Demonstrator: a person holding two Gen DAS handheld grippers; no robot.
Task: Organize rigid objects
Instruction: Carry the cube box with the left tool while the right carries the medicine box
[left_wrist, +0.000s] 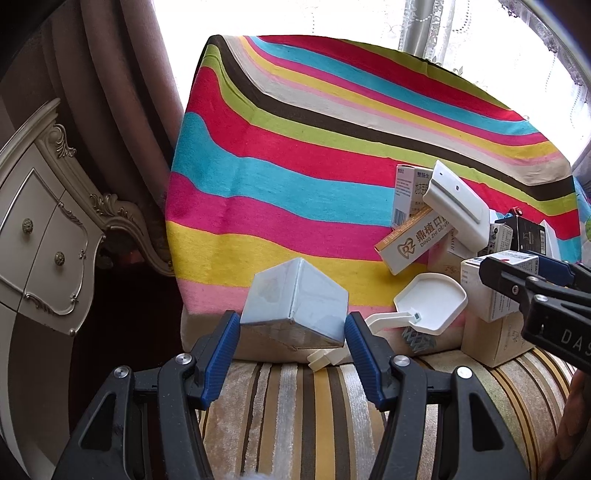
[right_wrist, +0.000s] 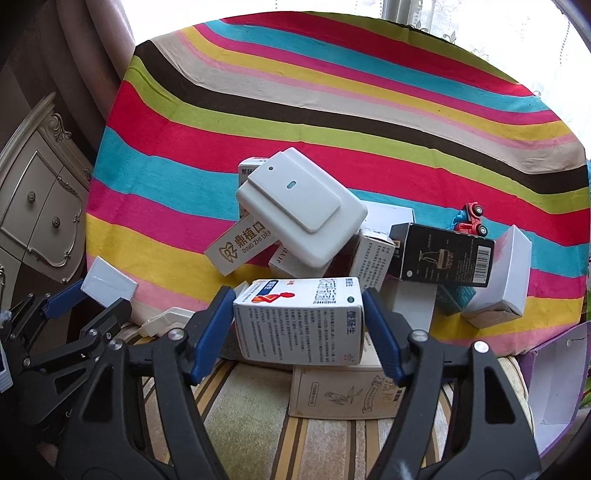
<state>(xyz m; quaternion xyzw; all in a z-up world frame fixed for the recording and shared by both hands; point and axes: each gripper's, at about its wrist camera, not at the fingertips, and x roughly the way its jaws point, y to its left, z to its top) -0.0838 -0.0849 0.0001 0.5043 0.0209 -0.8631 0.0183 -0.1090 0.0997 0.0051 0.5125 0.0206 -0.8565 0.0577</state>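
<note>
My left gripper (left_wrist: 291, 328) is shut on a plain pale-blue box (left_wrist: 295, 299), held tilted above the sofa's left end; it also shows in the right wrist view (right_wrist: 109, 282). My right gripper (right_wrist: 299, 325) is shut on a white medicine box (right_wrist: 299, 317) with blue and red print, at the front of a pile of boxes; it also shows in the left wrist view (left_wrist: 495, 291). The pile holds a large white plastic case (right_wrist: 301, 214), a white-and-orange toothpaste box (right_wrist: 240, 245) and a black box (right_wrist: 441, 254).
A striped cloth (left_wrist: 295, 166) covers the sofa back. A white lid-shaped plastic piece (left_wrist: 430, 299) lies between the grippers. A beige flat box (right_wrist: 343, 391) lies under the medicine box. A red toy car (right_wrist: 471, 218), a white box (right_wrist: 502, 280) and a purple open box (right_wrist: 557, 380) sit right. A cabinet (left_wrist: 40, 229) stands left.
</note>
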